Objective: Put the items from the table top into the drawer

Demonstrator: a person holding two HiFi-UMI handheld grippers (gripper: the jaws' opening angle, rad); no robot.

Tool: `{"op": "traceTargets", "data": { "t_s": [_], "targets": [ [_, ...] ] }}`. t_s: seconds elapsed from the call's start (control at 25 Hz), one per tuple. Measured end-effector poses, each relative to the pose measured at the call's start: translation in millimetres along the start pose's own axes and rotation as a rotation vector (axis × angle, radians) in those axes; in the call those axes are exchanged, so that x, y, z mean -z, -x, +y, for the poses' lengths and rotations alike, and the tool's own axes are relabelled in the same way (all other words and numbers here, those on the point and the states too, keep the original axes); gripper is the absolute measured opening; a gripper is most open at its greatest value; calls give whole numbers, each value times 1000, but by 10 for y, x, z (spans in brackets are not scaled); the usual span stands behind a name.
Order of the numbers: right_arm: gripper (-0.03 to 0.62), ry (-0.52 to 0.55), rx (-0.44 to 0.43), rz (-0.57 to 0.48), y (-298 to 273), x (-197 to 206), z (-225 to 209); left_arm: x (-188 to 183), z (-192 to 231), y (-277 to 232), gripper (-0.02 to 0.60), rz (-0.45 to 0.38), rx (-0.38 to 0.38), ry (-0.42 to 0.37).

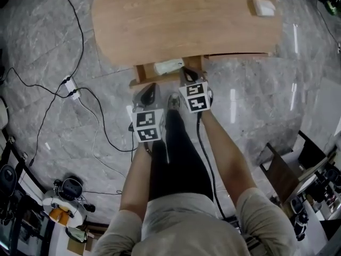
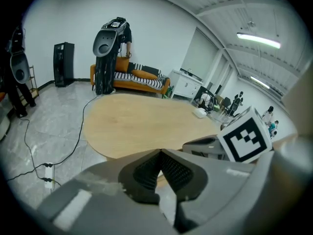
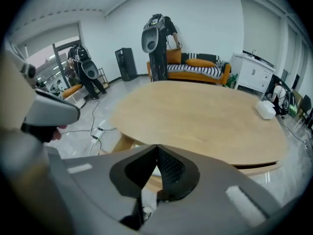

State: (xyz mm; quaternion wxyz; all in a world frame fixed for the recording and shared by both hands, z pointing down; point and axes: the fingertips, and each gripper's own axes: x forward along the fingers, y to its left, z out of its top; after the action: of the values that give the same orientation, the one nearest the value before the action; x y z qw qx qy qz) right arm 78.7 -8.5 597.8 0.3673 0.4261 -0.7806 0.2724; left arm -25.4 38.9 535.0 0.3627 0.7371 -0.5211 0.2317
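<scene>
A small white item (image 1: 263, 7) lies near the far right edge of the oval wooden table (image 1: 181, 20); it also shows in the left gripper view (image 2: 199, 113) and the right gripper view (image 3: 266, 110). Under the table's near edge a wooden drawer (image 1: 143, 74) stands pulled out, with a pale item (image 1: 168, 66) lying in it. My left gripper (image 1: 151, 89) hangs shut and holds nothing, just short of the drawer's left side (image 2: 160, 152). My right gripper (image 1: 186, 71) is over the drawer's right end, also shut with nothing between its jaws (image 3: 157, 147).
Black cables and a white power strip (image 1: 71, 88) lie on the grey marble floor to the left. A dark chair (image 1: 282, 172) stands at the right. An orange sofa (image 2: 131, 77) and tall dark equipment (image 3: 155, 48) stand beyond the table.
</scene>
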Motion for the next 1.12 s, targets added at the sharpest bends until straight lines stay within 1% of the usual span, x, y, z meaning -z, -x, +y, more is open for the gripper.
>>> {"op": "traceTargets", "data": {
  "t_s": [0.32, 0.48, 0.64, 0.8, 0.88, 0.96, 1.04, 1.12],
  "targets": [
    [8, -21, -14, -235, 1096, -1044, 328, -758, -249, 690, 18, -125, -19, -11],
    [8, 16, -37, -375, 1694, -1607, 539, -1341, -386, 1184, 18, -230, -42, -38],
    [8, 53, -39, -525, 2309, -2175, 748, -1951, -499, 1678, 18, -359, -47, -106],
    [8, 28, -33, -676, 2972, -2677, 830, -2398, -591, 2147, 18, -459, -76, -173],
    [8, 29, -15, -748, 3324, -2891, 808, -2595, -721, 2380, 18, -514, -89, -203],
    [8, 55, 7, -806, 3612, -3061, 807, -2773, -832, 2593, 18, -575, -93, -211],
    [6, 90, 22, -839, 3828, -3183, 852, -2925, -910, 2775, 18, -627, -83, -215],
    [6, 126, 31, -865, 4037, -3262, 901, -3037, -1013, 2921, 18, -660, -61, -229]
  ]
}}
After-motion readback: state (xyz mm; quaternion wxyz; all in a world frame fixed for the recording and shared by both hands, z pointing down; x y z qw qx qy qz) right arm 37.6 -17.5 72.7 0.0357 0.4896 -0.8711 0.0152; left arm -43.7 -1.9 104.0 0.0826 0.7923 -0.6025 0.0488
